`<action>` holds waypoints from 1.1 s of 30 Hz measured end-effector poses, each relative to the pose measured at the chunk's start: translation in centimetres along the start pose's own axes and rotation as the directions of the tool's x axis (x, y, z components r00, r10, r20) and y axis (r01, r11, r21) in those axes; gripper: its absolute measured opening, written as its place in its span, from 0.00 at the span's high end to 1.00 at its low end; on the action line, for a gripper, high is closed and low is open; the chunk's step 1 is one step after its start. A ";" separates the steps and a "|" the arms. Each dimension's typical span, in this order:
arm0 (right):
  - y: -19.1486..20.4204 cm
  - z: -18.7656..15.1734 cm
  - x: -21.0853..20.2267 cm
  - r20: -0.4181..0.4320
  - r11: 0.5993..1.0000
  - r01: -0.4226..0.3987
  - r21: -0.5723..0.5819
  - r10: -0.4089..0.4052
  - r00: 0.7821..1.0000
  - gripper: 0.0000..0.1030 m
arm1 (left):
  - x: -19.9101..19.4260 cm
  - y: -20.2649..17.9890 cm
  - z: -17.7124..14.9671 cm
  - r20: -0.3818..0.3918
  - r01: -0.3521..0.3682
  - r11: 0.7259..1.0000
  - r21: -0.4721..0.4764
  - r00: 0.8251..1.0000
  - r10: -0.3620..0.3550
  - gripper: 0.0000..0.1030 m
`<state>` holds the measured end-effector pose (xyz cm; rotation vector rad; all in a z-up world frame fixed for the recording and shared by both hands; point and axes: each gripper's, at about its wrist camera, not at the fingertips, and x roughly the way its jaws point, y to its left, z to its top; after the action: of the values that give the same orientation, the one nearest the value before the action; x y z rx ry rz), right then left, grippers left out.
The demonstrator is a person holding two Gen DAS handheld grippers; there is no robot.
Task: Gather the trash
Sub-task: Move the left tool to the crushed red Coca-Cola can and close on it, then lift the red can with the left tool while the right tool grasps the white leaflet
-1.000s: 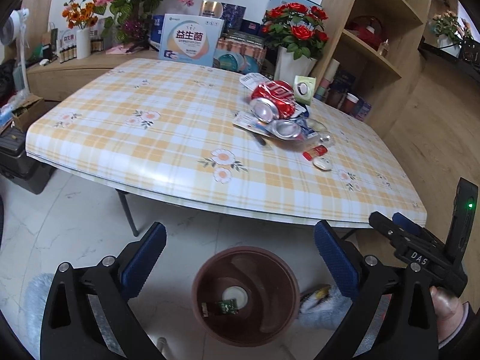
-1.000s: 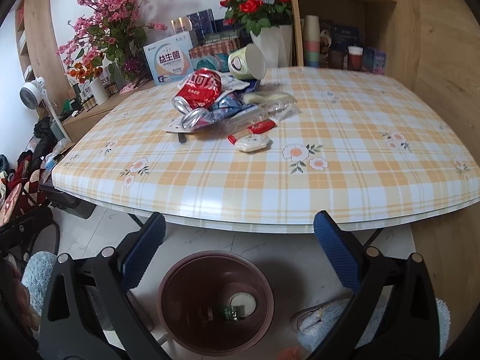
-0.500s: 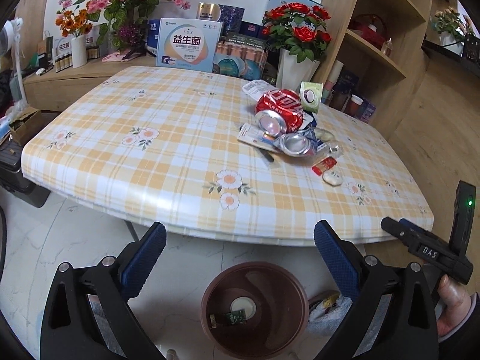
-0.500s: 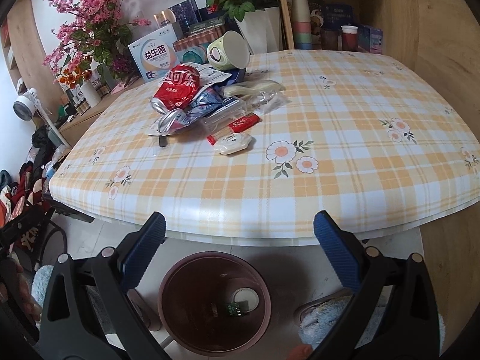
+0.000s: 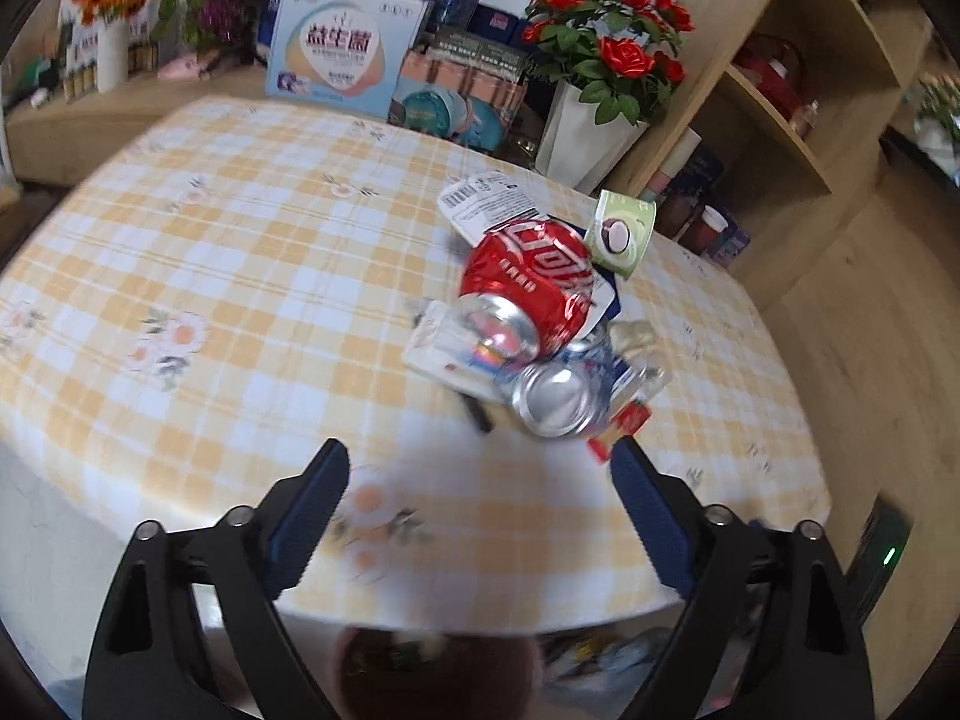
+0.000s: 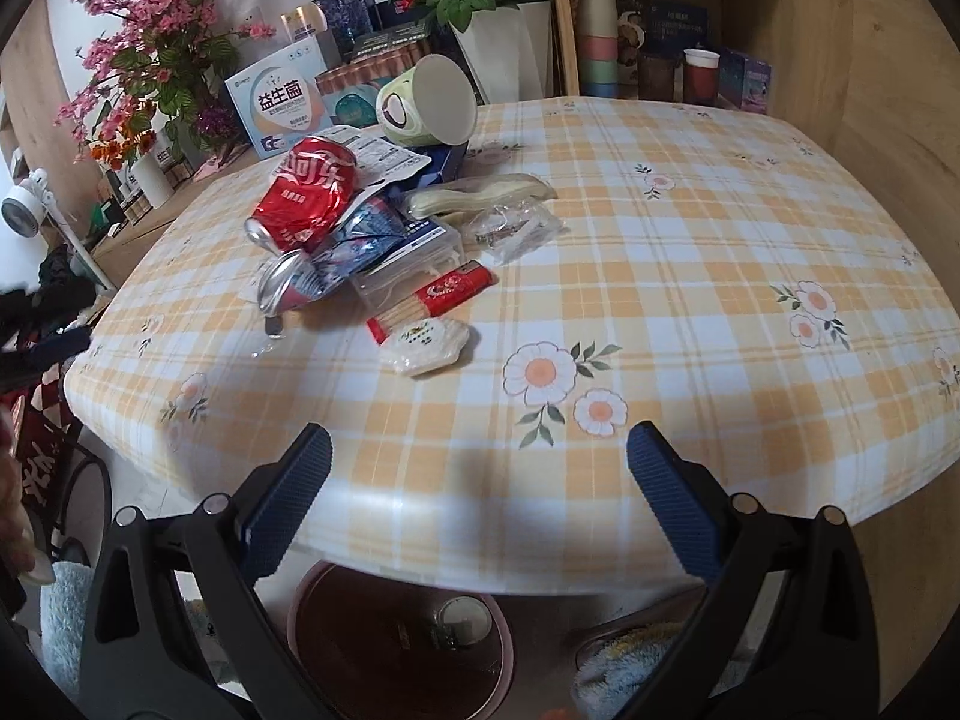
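Note:
A pile of trash lies on the checked table (image 5: 240,276): a crushed red can (image 5: 528,276) (image 6: 306,198), a silver-blue can (image 5: 555,402) (image 6: 312,282), a tipped green paper cup (image 5: 621,237) (image 6: 426,102), a red wrapper (image 6: 447,294), a white sachet (image 6: 429,345) and clear plastic bags (image 6: 510,228). A brown bin (image 6: 402,642) (image 5: 432,678) stands on the floor under the table's near edge. My left gripper (image 5: 480,498) is open and empty, above the table edge before the cans. My right gripper (image 6: 480,486) is open and empty at the near edge.
Boxes (image 5: 345,54), flower vases (image 5: 588,132) (image 6: 150,180) and wooden shelves (image 5: 780,120) stand behind the table. Stacked cups (image 6: 597,42) sit on a shelf. Fluffy slippers (image 6: 624,660) lie on the floor beside the bin.
Both grippers have moved up and forward toward the table; the trash pile looks larger and the bin has slid to the bottom of both views. Both stay open.

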<state>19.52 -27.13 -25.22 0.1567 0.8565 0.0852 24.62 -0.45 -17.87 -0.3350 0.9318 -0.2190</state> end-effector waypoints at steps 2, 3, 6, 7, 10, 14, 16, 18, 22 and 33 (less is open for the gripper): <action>-0.2 0.5 0.7 -0.007 1.000 -0.002 0.000 0.002 1.000 0.06 | 2.1 -0.4 1.7 -0.029 0.029 0.997 -0.072 0.999 -0.031 0.28; -0.3 0.7 1.0 -0.009 1.000 0.000 -0.002 0.000 1.000 0.06 | 3.0 -0.4 2.3 -0.039 0.039 0.994 -0.103 0.998 -0.044 0.30; -0.6 1.2 1.8 -0.016 1.000 -0.001 -0.002 0.001 1.000 0.06 | 6.1 -0.3 4.2 -0.065 0.081 0.972 -0.222 0.993 -0.097 0.39; -0.8 1.4 2.1 -0.018 1.000 -0.003 0.000 0.003 1.000 0.06 | 7.2 -0.1 4.7 -0.071 0.092 0.959 -0.267 0.991 -0.115 0.42; -1.2 1.8 2.8 -0.028 1.000 -0.016 0.004 0.016 0.999 0.06 | 9.5 0.4 5.5 -0.079 0.099 0.925 -0.367 0.987 -0.137 0.49; -1.6 2.1 3.5 -0.037 0.999 -0.034 0.009 0.035 0.999 0.06 | 11.2 0.8 5.9 -0.074 0.077 0.906 -0.416 0.990 -0.119 0.56; -1.7 2.1 3.8 -0.042 0.999 -0.041 0.005 0.041 0.998 0.06 | 12.1 1.2 5.8 -0.079 0.089 0.888 -0.451 0.987 -0.139 0.56; -1.7 2.1 4.1 -0.046 0.999 -0.042 0.000 0.042 0.998 0.06 | 12.6 1.6 5.7 -0.081 0.089 0.879 -0.468 0.986 -0.143 0.56; -1.1 2.1 4.8 -0.057 0.998 -0.054 -0.028 0.053 0.997 0.06 | 13.3 1.8 5.6 -0.079 0.099 0.878 -0.468 0.985 -0.152 0.72; 1.6 3.0 6.9 -0.085 0.988 -0.095 -0.123 0.085 0.993 0.23 | 10.3 1.4 6.7 -0.024 0.139 0.922 -0.361 0.987 -0.158 0.82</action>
<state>26.27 -24.88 -28.11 0.0734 0.9203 0.2315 36.11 -1.31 -22.43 -0.7433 0.9995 -0.1970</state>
